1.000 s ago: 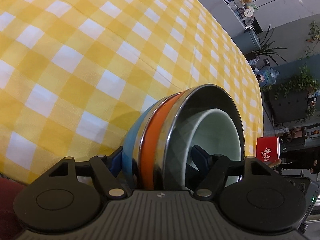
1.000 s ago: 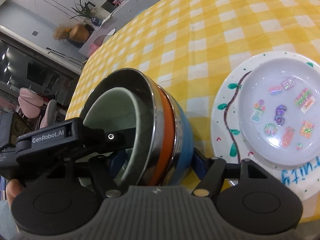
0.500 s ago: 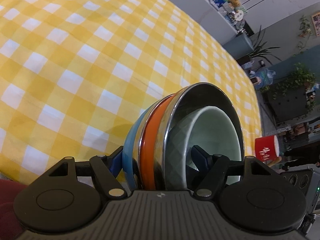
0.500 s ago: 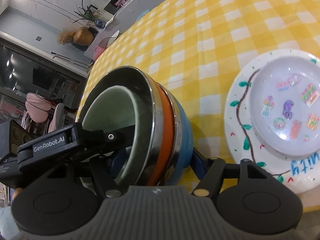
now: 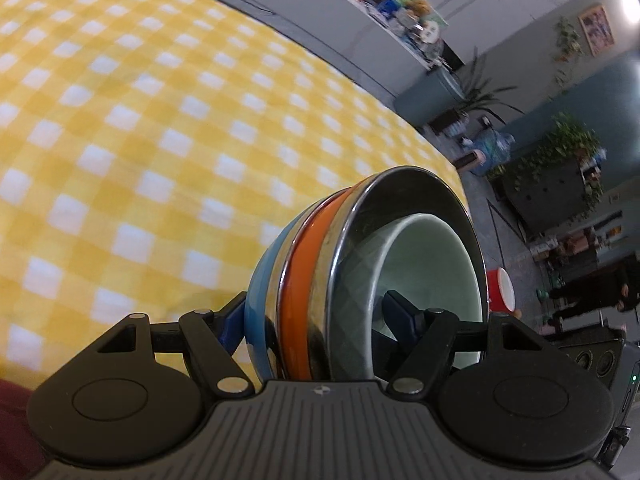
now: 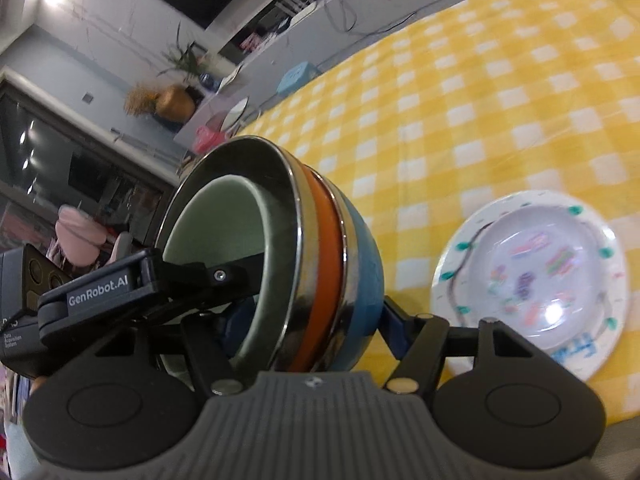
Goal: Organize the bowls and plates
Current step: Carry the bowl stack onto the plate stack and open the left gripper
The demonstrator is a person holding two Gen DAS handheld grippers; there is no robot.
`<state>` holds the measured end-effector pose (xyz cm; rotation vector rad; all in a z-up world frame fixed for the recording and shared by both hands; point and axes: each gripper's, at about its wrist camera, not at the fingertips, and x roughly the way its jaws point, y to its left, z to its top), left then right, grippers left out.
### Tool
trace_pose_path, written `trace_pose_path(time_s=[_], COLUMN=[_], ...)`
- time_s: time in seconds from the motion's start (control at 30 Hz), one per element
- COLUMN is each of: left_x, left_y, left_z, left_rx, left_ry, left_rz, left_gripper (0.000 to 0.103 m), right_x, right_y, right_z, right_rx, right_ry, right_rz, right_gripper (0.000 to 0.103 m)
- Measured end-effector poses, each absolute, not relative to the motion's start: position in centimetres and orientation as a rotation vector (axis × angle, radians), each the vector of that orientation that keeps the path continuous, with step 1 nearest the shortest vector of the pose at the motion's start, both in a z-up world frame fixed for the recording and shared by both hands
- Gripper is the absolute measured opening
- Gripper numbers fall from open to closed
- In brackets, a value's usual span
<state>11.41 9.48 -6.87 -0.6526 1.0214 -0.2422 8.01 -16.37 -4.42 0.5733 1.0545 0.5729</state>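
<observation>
A nested stack of bowls (image 5: 304,280) hangs tilted above the yellow checked table (image 5: 160,120). Its outer bowl is blue, then come orange and steel ones, with a pale green bowl (image 5: 432,264) innermost. My left gripper (image 5: 316,316) is shut on the stack's wall, one finger inside the green bowl and one on the blue outside. In the right wrist view my right gripper (image 6: 316,320) clamps the same stack (image 6: 320,260) from the opposite side. The left gripper (image 6: 120,280) reaches into the bowl there. Two stacked plates (image 6: 532,280) lie on the table at the right.
The lower plate has a painted white rim (image 6: 452,280), and the smaller one on it bears coloured stickers. A red cup (image 5: 500,292) shows past the bowls. Beyond the table edge are shelves, plants and a person in dark clothes (image 5: 592,292).
Both grippers have risen together with the bowl stack. The table has dropped away below, more of the room shows, and the plates sit lower and farther right in the right wrist view.
</observation>
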Motion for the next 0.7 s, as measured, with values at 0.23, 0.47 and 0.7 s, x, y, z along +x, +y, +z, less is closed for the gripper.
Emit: trace_pose_path(time_s=[0.23, 0.47, 0.7], left_x=[13.6, 15.0, 16.2], left_y=[4.3, 0.5, 0.0], left_z=[-6.8, -8.5, -10.9], left_rx=[-0.624, -0.61, -0.614], left_ry=[1.052, 1.118, 1.198], left_rz=[-0.355, -0.415, -0.401], left_gripper=[0.082, 0.082, 0.082], right_x=[7.7, 7.8, 8.6], right_y=[-21.8, -25.5, -26.6], right_z=[-3.0, -4.0, -6.3], right_rx=[0.581, 0.601, 0.636], right_ry=[1.02, 1.041, 1.112], right_rz=[0.48, 0.399, 0.371], right_gripper=[0.066, 0.066, 0.066])
